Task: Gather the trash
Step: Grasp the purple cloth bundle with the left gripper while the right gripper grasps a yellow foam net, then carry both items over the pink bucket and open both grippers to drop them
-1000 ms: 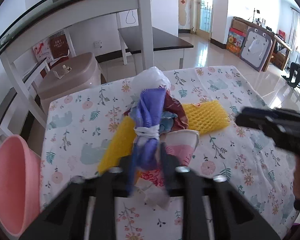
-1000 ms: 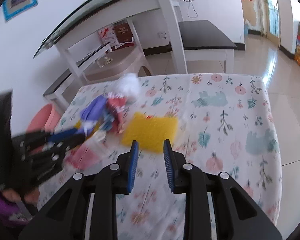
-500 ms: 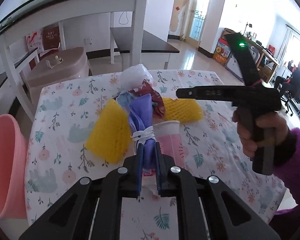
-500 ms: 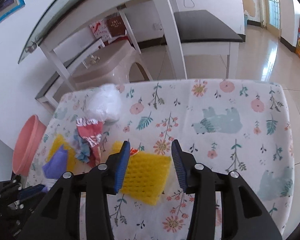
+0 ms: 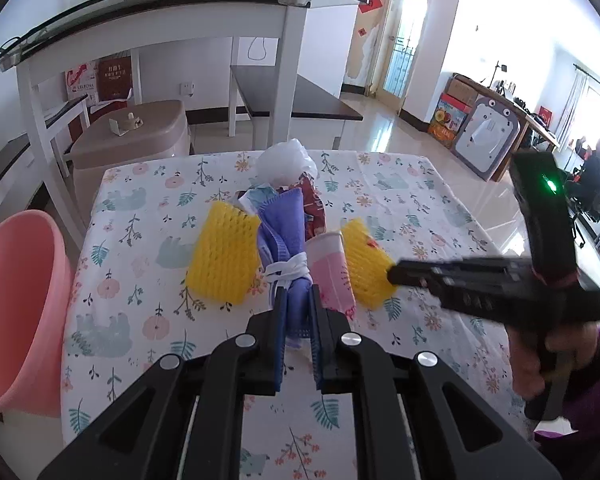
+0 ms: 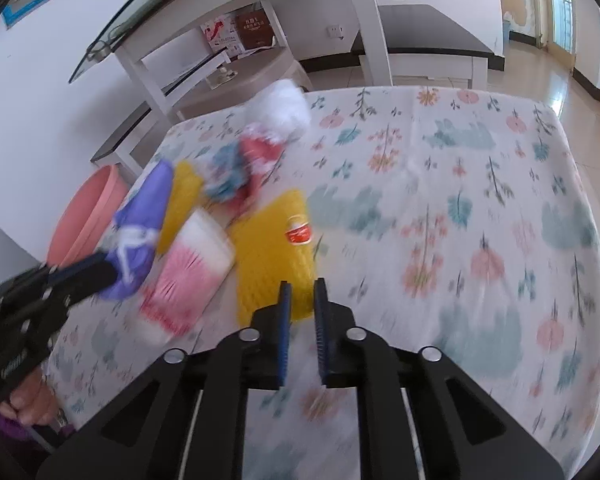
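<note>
My left gripper [image 5: 296, 308] is shut on the near end of a purple bundle [image 5: 284, 232] tied with white string. It also shows in the right wrist view, where the left gripper [image 6: 100, 268] holds the purple bundle [image 6: 144, 216]. My right gripper [image 6: 303, 296] is closing its jaws on the near edge of a yellow foam net [image 6: 276, 252], which fills the gap between the pads. From the left wrist, the right gripper [image 5: 396, 276] meets that yellow foam net [image 5: 364, 268]. A pink paper cup [image 5: 332, 272] lies between the two, and a second yellow net [image 5: 224, 256] lies left of the bundle.
A white plastic bag [image 5: 286, 162] and a red wrapper [image 5: 312, 208] lie further back on the floral tablecloth [image 5: 148, 200]. A pink bin [image 5: 16, 308] stands off the table's left edge. A glass-topped white desk [image 5: 160, 20] and a beige stool [image 5: 132, 140] stand behind.
The left jaws shut on the purple bundle and drew it nearer. The right gripper opened wide over the yellow net, pulled back to its near edge and narrowed onto it.
</note>
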{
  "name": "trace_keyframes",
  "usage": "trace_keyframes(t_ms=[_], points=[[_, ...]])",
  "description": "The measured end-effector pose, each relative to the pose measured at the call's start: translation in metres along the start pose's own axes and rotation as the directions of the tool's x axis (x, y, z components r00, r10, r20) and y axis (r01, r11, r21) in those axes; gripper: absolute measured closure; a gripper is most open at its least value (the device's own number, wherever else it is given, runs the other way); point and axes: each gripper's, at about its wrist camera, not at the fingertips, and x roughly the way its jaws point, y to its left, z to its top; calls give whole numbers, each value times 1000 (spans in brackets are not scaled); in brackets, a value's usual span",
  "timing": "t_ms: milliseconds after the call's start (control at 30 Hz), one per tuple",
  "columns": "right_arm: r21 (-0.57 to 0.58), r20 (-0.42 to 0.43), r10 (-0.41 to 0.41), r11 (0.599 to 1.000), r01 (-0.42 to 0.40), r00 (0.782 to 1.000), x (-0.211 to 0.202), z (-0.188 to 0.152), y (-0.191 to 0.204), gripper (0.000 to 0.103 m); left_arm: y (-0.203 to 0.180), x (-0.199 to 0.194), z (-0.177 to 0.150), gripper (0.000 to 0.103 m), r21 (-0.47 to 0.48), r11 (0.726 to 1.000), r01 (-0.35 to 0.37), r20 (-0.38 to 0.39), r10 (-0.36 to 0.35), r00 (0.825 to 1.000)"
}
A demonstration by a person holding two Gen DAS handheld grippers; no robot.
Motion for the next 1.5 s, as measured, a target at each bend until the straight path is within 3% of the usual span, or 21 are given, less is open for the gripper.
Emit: trace_keyframes(t_ms=[233, 600, 767, 933, 1100, 1333, 1500], points=[[-9, 41, 12, 1000, -11, 999, -33, -26, 17, 94, 3, -21, -8, 94, -12, 1000, 2, 36, -2, 999], [-12, 169, -50, 999, 53, 984, -80, -37, 27, 94, 16, -52, -19, 94, -50, 999, -10, 115, 16, 993], [-78, 234, -40, 995, 60, 971, -92, -22, 51, 94, 28, -69, -23, 94, -75, 996, -38, 158, 49, 986], [-168, 238, 22, 986, 19, 971, -82, 5, 93, 94, 51, -92, -26, 94, -129, 988, -91, 207, 116, 971], [-274, 213, 95, 961, -33, 972, -57, 23, 148, 94, 88, -113, -30, 94, -205, 964, -167, 231, 214, 949], [-395, 159, 175, 913, -99, 972, -11, 47, 228, 94, 151, -127, -39, 94, -344, 895, -286, 196, 366, 910], [-416, 109, 177, 902, -117, 978, 22, 55, 259, 94, 185, -125, -45, 93, -395, 851, -347, 158, 434, 887]])
